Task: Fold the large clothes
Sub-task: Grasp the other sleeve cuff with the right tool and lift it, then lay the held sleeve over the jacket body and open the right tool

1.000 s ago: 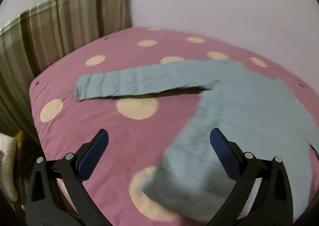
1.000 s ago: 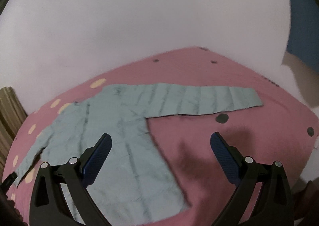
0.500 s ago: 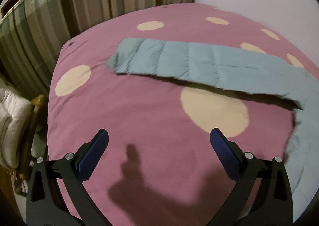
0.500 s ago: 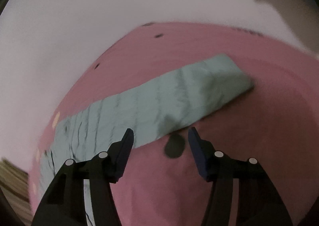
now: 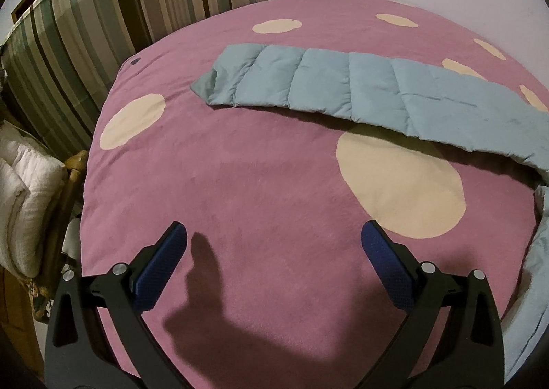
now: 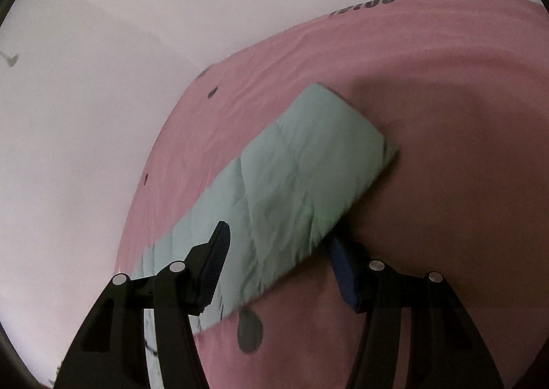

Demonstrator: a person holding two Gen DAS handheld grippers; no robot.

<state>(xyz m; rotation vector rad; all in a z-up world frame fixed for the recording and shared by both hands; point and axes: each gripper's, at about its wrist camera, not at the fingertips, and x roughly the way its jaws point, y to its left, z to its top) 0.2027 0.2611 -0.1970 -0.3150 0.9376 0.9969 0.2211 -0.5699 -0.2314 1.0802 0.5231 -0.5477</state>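
R tool (image 6: 278,262) half-open astride the jacket sleeve (image 6: 302,176), pads not pressing; L tool (image 5: 272,255) wide open over bare bed (image 5: 240,183), other sleeve (image 5: 360,90) farther off.

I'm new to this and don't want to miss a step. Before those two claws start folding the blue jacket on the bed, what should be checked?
1. Right-hand sleeve between the fingers of the right claw: ok, the claw straddles it.
2. Right claw clamped on that sleeve: not ok, the fingers stand apart.
3. Left claw open: ok, wide, nothing in it.
4. Left claw at the left-hand sleeve: not ok, it hovers over bare bed cover; the sleeve lies farther ahead.
5. Both sleeves laid out flat: ok.
6. Jacket body smooth: cannot tell, only an edge shows.
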